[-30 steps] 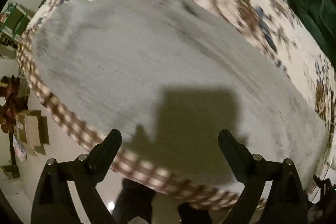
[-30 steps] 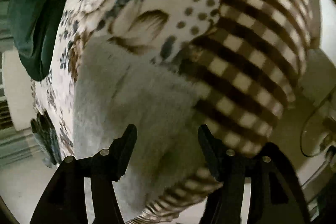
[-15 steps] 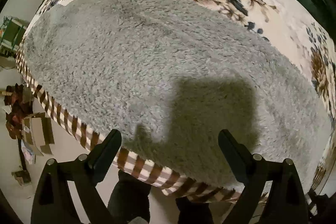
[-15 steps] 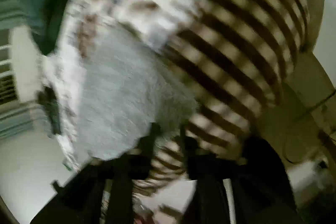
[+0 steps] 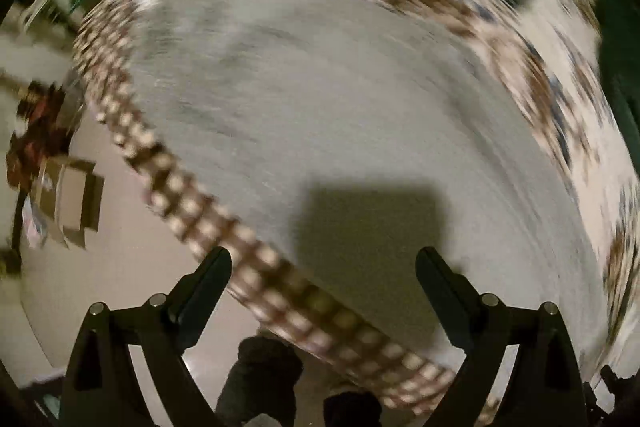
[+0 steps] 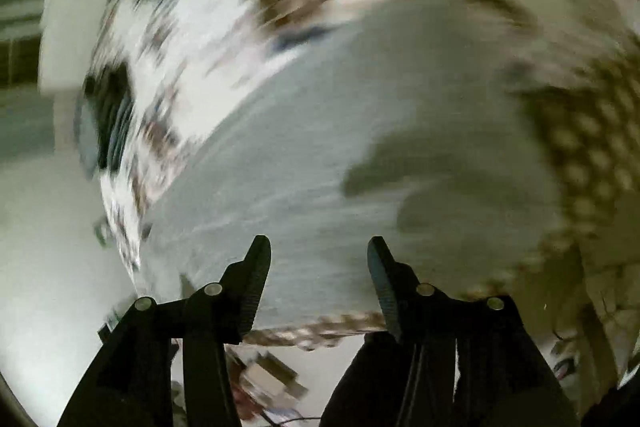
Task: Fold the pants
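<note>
On the bed [image 5: 460,7], the grey pants [image 5: 340,107] lie spread flat as a broad pale slab over a cream bedspread printed with brown and blue flowers. Both views are motion-blurred, so the pile of the cloth reads only as streaks; no seams, waistband or leg openings can be made out. The near edge of the pants runs close along the bed's brown-and-cream checked border [image 5: 192,199], which hangs over the side toward the pale floor [image 5: 120,267].

Left claw [image 5: 323,267]: jaws wide apart, nothing between them. It hangs above the near edge of the pants, one finger over the checked border and floor, the other over grey cloth. A squarish dark shadow [image 5: 368,223] falls on the pants just ahead of it. I cannot tell whether the tips touch the fabric.

Right claw [image 6: 319,255]: jaws parted moderately, narrower than the left, holding nothing. Its ribbed black fingers [image 6: 256,279] frame the grey pants [image 6: 340,147], whose near edge sits just behind the tips, with a strip of checked border [image 6: 320,331] below. Contact cannot be judged in the blur. An irregular shadow lies on the cloth to the right of the claw.

Dark green fabric [image 5: 616,67] sits at the far side of the bed in both views. Cardboard boxes [image 5: 76,203] stand on the floor to the left.
</note>
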{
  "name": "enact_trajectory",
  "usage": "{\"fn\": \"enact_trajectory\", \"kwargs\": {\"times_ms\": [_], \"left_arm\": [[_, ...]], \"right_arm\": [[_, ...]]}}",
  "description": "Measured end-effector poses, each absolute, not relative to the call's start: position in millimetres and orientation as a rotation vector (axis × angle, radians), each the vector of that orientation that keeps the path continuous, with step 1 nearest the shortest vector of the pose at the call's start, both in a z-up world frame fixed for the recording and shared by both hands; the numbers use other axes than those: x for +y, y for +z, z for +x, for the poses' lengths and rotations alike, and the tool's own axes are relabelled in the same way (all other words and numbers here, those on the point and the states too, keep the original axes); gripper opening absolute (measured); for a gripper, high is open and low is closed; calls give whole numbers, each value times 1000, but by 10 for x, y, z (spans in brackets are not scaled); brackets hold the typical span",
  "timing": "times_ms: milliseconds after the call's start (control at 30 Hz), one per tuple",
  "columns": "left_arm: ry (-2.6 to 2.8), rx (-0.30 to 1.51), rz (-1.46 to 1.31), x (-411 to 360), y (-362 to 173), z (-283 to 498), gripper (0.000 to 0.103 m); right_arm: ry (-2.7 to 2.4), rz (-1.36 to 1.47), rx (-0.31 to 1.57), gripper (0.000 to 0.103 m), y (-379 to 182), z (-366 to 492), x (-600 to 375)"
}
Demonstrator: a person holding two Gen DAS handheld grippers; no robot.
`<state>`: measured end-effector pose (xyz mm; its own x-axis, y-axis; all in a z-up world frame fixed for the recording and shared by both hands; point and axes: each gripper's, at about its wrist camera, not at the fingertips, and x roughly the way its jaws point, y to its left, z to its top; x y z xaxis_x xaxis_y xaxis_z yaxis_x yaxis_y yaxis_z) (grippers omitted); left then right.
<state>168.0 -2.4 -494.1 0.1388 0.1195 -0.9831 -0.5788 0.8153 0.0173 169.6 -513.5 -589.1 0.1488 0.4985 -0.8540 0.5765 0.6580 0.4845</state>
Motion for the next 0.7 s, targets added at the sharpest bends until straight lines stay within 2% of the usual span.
{"fn": "enact_trajectory", "kwargs": {"times_ms": [233,467,500,567,667,700], "left_arm": [[711,1233,-597,1493,-5048,1637,94],[683,1177,-708,2494,-5353,1962,92],[649,1161,-721,2577,-5403,2021,87],[618,1160,-721,2643,-5451,2079,31],[587,1149,-713,2678,-5468,2101,20],[577,1137,-715,2684,-5450,2082,19]], "right_arm": [[122,754,1628,53,-6174,2575,-3125],[160,533,1583,53,-6144,3401,-2081],[187,459,1582,60,-6161,3583,-1870],[246,270,1594,64,-6212,3900,-1447],[313,-32,1661,64,-6431,4158,-947],[325,-144,1681,56,-6539,4197,-818]]}}
